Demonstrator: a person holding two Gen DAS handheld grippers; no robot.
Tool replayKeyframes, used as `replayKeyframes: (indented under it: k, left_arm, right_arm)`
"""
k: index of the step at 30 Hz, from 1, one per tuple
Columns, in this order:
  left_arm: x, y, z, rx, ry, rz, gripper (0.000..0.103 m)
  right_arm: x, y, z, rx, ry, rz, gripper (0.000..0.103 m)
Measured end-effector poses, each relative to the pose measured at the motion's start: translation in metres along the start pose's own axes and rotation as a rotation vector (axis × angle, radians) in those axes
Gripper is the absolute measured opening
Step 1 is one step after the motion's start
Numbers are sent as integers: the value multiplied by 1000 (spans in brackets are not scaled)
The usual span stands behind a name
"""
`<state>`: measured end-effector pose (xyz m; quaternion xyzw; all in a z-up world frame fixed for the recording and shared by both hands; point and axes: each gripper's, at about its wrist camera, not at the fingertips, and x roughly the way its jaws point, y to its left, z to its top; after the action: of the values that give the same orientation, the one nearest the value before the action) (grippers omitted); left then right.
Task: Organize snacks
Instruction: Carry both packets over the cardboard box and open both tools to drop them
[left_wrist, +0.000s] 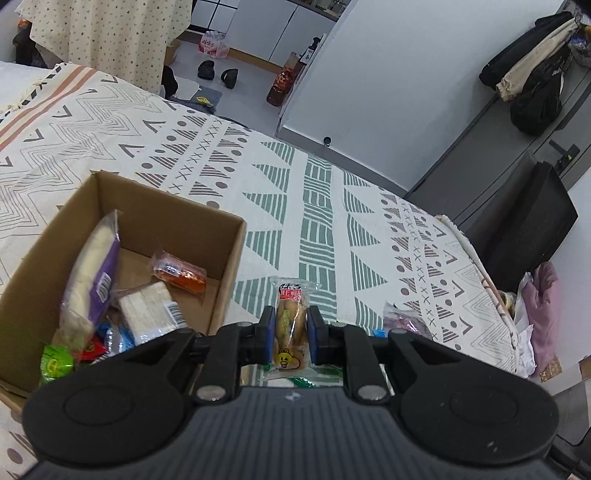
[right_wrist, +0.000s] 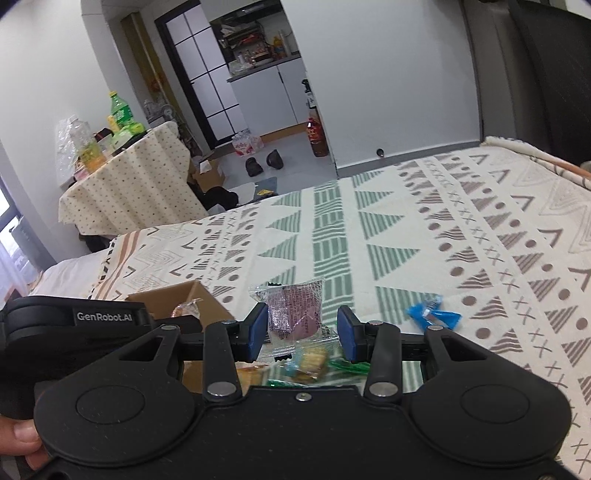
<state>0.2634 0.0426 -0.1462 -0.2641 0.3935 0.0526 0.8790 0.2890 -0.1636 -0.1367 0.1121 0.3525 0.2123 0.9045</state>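
Snack packet (left_wrist: 291, 325), yellow, clamped in my left gripper (left_wrist: 291, 334) above the bedspread (left_wrist: 332, 221), just beside the cardboard box (left_wrist: 229, 236). Right gripper (right_wrist: 302, 332) spread around the purple packet (right_wrist: 295, 310). Next, I judge: carry left over the box rim, release.

Cardboard box (left_wrist: 122, 236) on the bed (left_wrist: 332, 192) at left with several snack packets (left_wrist: 92, 273) inside, bun packet (left_wrist: 291, 325) just right of the box between the left tool's (left_wrist: 290, 332) pads, wrapped cake (right_wrist: 299, 314) between the right tool's (right_wrist: 302, 328) pads, small packet (right_wrist: 434, 314) lying further right
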Motion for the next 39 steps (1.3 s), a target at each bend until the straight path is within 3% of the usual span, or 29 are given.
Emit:
replayKeyframes:
  k: [20, 39]
  left_arm:
    - [-20, 58, 30, -112, -14, 25, 17]
    - [-20, 106, 51, -223, -9, 69, 20]
  right_arm:
    - [12, 83, 13, -98, -4, 39, 40]
    - [37, 135, 18, -140, 24, 63, 40]
